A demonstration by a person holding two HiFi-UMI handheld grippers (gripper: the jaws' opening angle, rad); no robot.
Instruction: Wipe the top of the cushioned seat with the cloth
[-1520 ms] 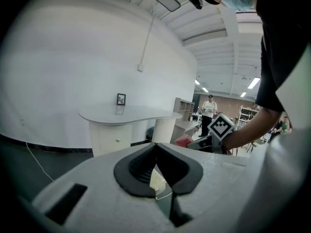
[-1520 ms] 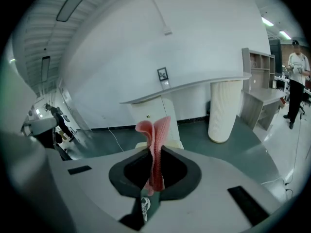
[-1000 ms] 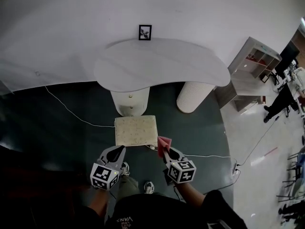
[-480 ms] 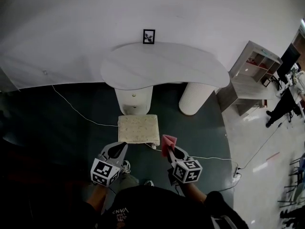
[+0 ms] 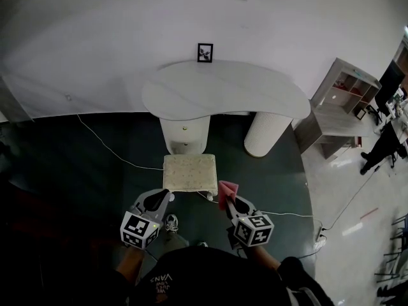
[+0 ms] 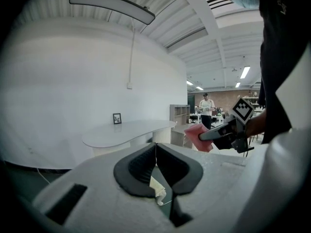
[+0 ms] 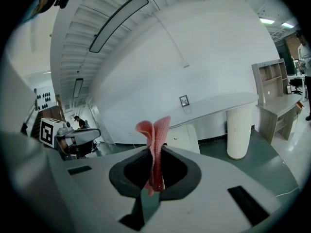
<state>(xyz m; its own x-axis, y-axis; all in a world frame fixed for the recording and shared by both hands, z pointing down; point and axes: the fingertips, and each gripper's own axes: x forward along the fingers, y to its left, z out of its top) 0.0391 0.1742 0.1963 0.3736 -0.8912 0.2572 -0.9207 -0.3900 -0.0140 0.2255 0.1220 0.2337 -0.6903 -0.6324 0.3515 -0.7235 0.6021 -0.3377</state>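
Observation:
The cushioned seat [image 5: 189, 173] is a small square stool with a pale speckled top, standing on the dark floor in front of the white table. My right gripper [image 5: 228, 200] is shut on a pink cloth [image 5: 227, 191], held just right of the seat's near corner; the cloth [image 7: 154, 147] sticks up from between the closed jaws. My left gripper [image 5: 159, 198] is shut and empty, near the seat's near-left corner. From the left gripper view, that gripper [image 6: 156, 155] has jaws pressed together, and the pink cloth [image 6: 198, 135] shows to the right.
A kidney-shaped white table [image 5: 223, 89] on two round pedestals stands beyond the seat, with a small framed picture [image 5: 204, 52] at its back. White cables [image 5: 108, 147] trail over the floor. A grey shelf unit [image 5: 338, 88] stands at right. A person [image 6: 207, 108] stands far off.
The view has pulled back: the seat and table look smaller and farther. Both grippers sit a little lower in frame, still near the seat's front edge. The cloth stays gripped.

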